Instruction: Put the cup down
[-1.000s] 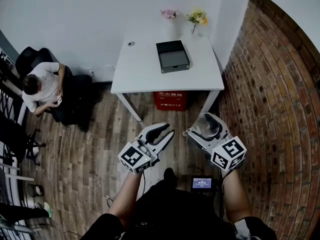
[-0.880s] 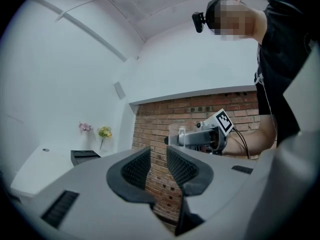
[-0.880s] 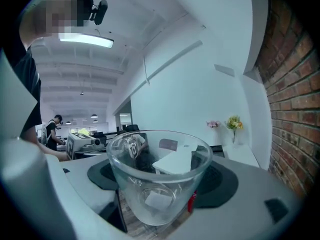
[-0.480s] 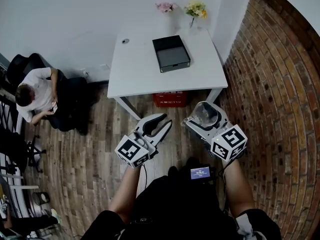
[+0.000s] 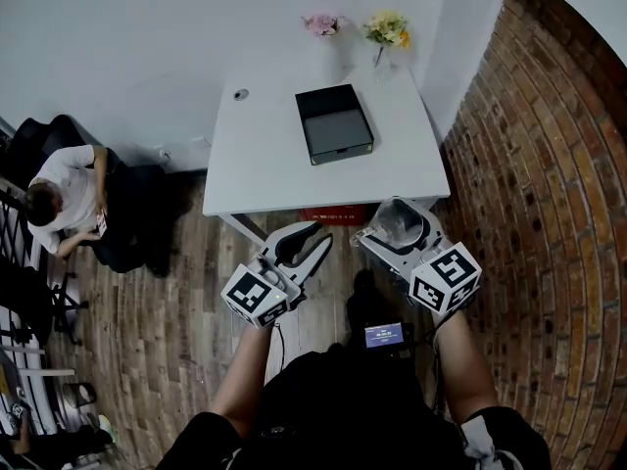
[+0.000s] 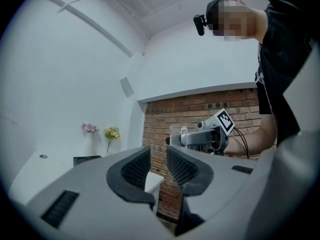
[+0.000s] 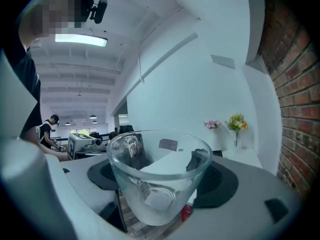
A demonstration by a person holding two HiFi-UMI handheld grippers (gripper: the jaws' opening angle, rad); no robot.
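Wooden floorboards (image 5: 147, 292) run under the person holding the grippers, with a brick wall (image 5: 549, 164) along the right side. Nearest the body, a small lit screen (image 5: 384, 335) sits at the waist, its print too small to read. The left gripper (image 5: 321, 233) hangs over the floor with its jaws a narrow gap apart and nothing between them. Beside it, the right gripper (image 5: 399, 228) is clamped on a clear glass cup (image 7: 160, 179), held upright in the air just short of the table's near edge. Beyond stands a white table (image 5: 274, 155) bearing a black tray (image 5: 335, 123) and a small dark round thing (image 5: 240, 94) that cannot be made out. Something red (image 7: 186, 212) shows beneath the table, mostly hidden. Pink flowers (image 5: 321, 23) and yellow flowers (image 5: 388, 29) stand at the table's far edge against the white wall. Off to the left a seated person (image 5: 69, 199) bends forward in a dark chair, partly cut off by the picture's edge.
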